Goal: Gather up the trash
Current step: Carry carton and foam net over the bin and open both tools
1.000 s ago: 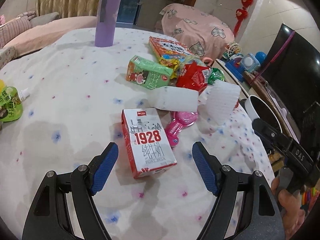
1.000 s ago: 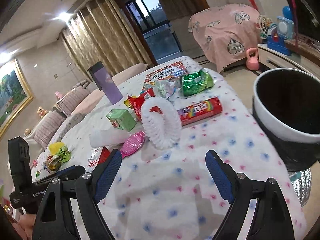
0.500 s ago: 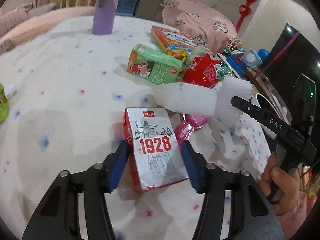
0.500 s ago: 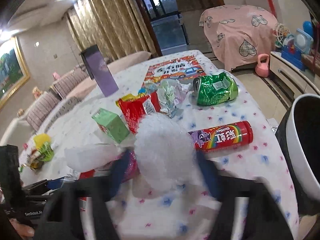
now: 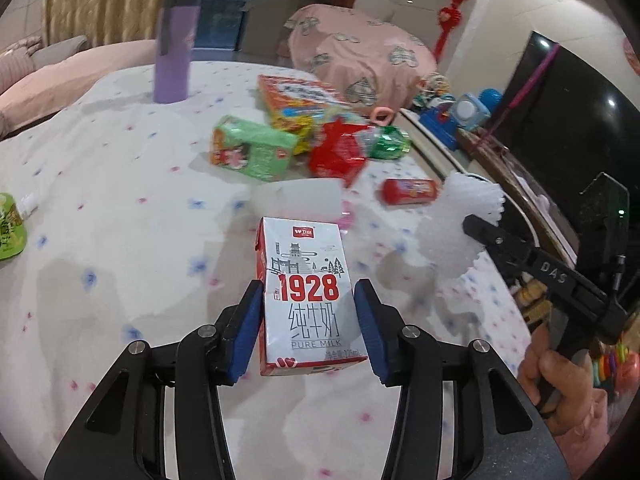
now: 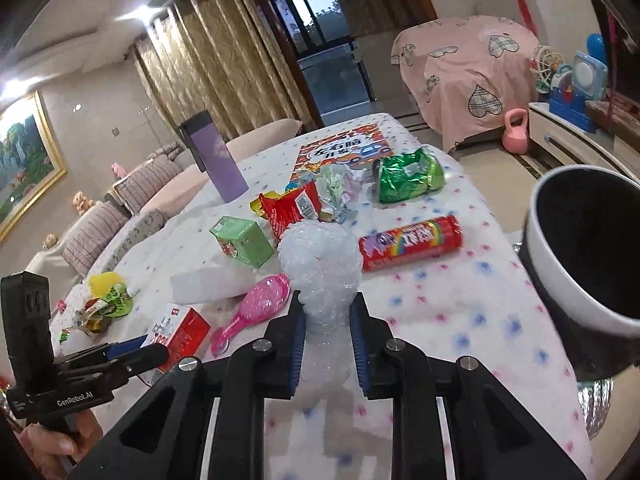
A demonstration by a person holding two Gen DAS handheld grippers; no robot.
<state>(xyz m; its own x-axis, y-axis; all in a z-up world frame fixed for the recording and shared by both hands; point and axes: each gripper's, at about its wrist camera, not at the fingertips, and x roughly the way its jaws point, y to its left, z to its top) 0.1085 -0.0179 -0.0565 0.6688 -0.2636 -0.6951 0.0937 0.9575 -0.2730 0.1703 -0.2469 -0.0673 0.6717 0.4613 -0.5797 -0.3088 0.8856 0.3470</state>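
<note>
A red-and-white milk carton (image 5: 304,256) marked 1928 sits between the blue pads of my left gripper (image 5: 309,294), whose jaws are closing and press on both its sides. The same carton (image 6: 180,324) shows at the lower left of the right wrist view. My right gripper (image 6: 327,304) has its jaws closing too, and they squeeze the lower part of a white foam net (image 6: 320,256), which bulges above the pads. In the left wrist view the foam net (image 5: 452,224) shows at the right gripper's tip. A black bin with a white rim (image 6: 560,280) stands off the table's right edge.
On the dotted tablecloth (image 5: 120,200) lie a green carton (image 5: 252,148), a red wrapper (image 5: 340,152), a red candy tube (image 6: 412,242), a green foil bag (image 6: 408,176), a pink brush (image 6: 260,300) and a white block (image 6: 212,284). A purple tumbler (image 5: 176,48) stands at the back.
Both grippers went from wide open to closed. The left closed on the milk carton, the right advanced to the foam net and pinched it.
</note>
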